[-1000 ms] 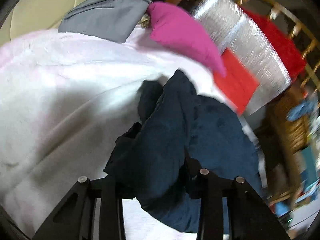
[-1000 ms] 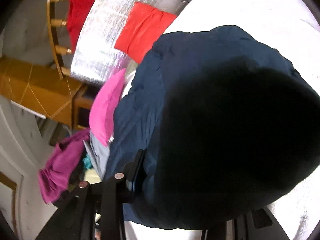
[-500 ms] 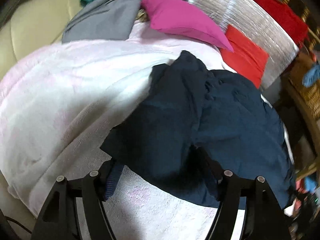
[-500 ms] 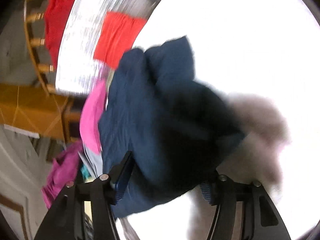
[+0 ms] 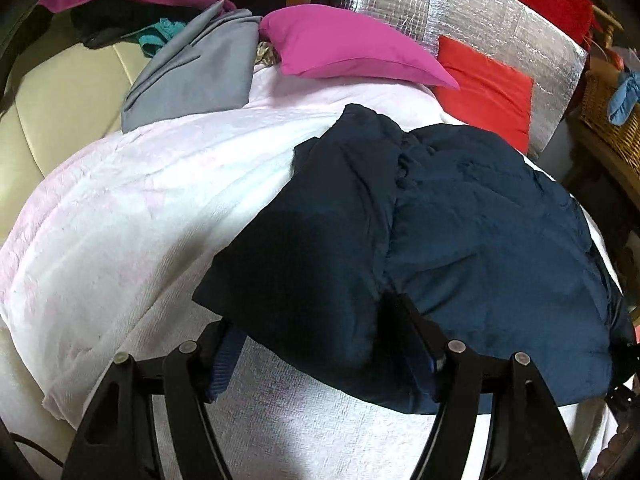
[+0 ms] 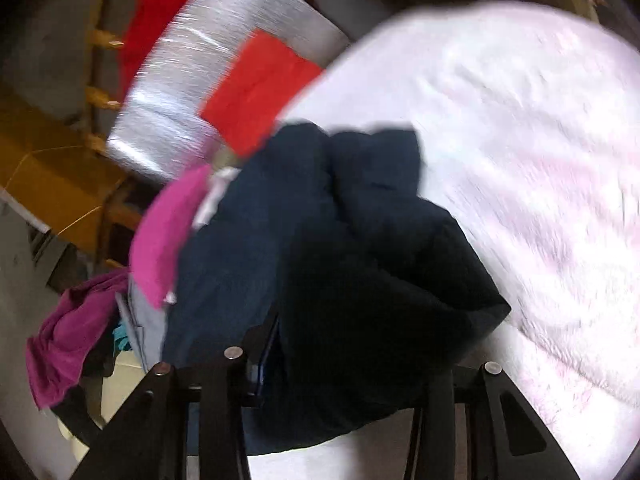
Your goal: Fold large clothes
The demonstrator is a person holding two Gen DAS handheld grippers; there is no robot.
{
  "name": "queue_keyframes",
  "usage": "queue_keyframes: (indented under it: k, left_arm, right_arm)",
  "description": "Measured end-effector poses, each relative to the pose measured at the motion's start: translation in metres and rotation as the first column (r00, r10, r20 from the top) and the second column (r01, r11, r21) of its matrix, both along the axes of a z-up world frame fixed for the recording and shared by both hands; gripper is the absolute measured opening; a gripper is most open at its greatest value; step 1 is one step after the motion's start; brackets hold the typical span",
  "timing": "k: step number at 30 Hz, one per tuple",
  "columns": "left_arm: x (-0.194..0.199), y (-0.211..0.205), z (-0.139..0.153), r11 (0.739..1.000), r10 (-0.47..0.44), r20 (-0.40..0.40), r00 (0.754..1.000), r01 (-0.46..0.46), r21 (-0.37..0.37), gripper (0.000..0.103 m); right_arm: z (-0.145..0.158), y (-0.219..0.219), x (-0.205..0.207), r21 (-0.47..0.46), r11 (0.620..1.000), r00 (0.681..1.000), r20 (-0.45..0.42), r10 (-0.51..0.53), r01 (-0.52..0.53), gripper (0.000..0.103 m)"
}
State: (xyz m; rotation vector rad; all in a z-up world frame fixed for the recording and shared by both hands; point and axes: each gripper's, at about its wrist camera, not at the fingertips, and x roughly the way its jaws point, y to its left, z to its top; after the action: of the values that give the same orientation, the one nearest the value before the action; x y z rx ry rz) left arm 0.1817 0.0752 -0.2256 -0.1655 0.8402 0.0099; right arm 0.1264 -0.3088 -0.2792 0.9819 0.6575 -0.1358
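Note:
A dark navy garment (image 5: 460, 220) lies folded over itself on a white and pale pink blanket (image 5: 120, 208). My left gripper (image 5: 320, 344) stands open at the garment's near edge, with the cloth lying between and over its fingers (image 5: 224, 356). In the right wrist view the same navy garment (image 6: 340, 248) bunches over my right gripper (image 6: 352, 364), which is open with cloth draped between its fingers (image 6: 260, 356). That view is blurred.
A magenta pillow (image 5: 344, 48), a grey garment (image 5: 192, 76) and a red cloth (image 5: 484, 88) lie at the blanket's far side against a silver foil panel (image 5: 480, 20). A wicker basket (image 5: 608, 120) stands at the right. A purple garment (image 6: 68, 340) hangs at the left.
Both grippers have opened and let go of the navy garment. It has dropped flatter onto the blanket, and both grippers have drawn back from it.

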Motion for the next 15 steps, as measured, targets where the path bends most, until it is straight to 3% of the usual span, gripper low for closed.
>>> queue_keyframes:
  k: [5,10,15]
  left_arm:
    - [-0.001,0.001,0.0,1.0,0.001,0.001,1.0,-0.001,0.007,0.073]
    - [-0.004,0.001,0.0,1.0,-0.001,0.004,1.0,0.001,0.013,0.073]
    - [-0.002,-0.002,0.0,1.0,0.004,0.007,1.0,-0.004,0.027,0.073]
  right_arm:
    - [0.006,0.001,-0.003,-0.022,1.0,1.0,0.002,0.014,-0.014,0.046]
    - [-0.006,-0.012,-0.01,0.082,0.996,1.0,-0.007,-0.028,0.028,0.062]
    - [-0.005,-0.009,-0.002,0.077,0.997,0.999,0.03,-0.02,0.017,0.061]
